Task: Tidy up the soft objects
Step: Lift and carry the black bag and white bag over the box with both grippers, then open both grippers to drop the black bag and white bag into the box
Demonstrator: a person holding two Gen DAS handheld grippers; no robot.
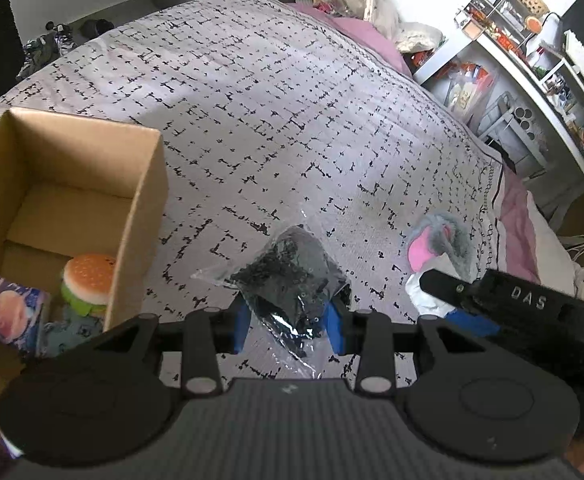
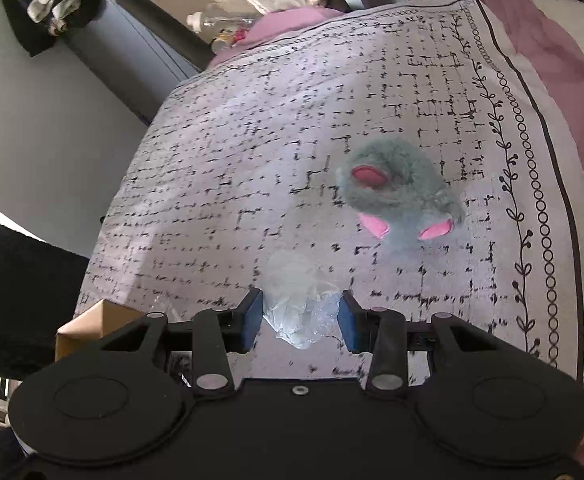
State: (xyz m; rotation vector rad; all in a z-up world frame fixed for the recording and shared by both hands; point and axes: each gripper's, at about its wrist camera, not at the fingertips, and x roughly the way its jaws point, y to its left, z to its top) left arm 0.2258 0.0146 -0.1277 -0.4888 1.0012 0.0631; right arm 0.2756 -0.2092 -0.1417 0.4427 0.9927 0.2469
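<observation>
My left gripper [image 1: 289, 326] is shut on a clear bag with dark grey fabric [image 1: 292, 280] inside, held above the patterned bedspread. My right gripper [image 2: 300, 320] is shut on a crumpled clear plastic packet [image 2: 300, 308] with something pale inside. A grey plush toy with pink ears [image 2: 400, 196] lies on the bed beyond the right gripper; the left wrist view shows the plush toy [image 1: 440, 244] at right, behind the right gripper's black body. The open cardboard box [image 1: 139, 216] stands at left and holds a burger toy [image 1: 87, 284] and a printed packet [image 1: 9, 312].
The bedspread [image 1: 271, 112] covers the bed, with pink bedding [image 2: 564, 60] at its edges. White shelves full of clutter [image 1: 532, 60] stand to the right of the bed. Shoes [image 1: 51, 40] lie on the floor beyond it. A corner of the box [image 2: 91, 322] shows at left.
</observation>
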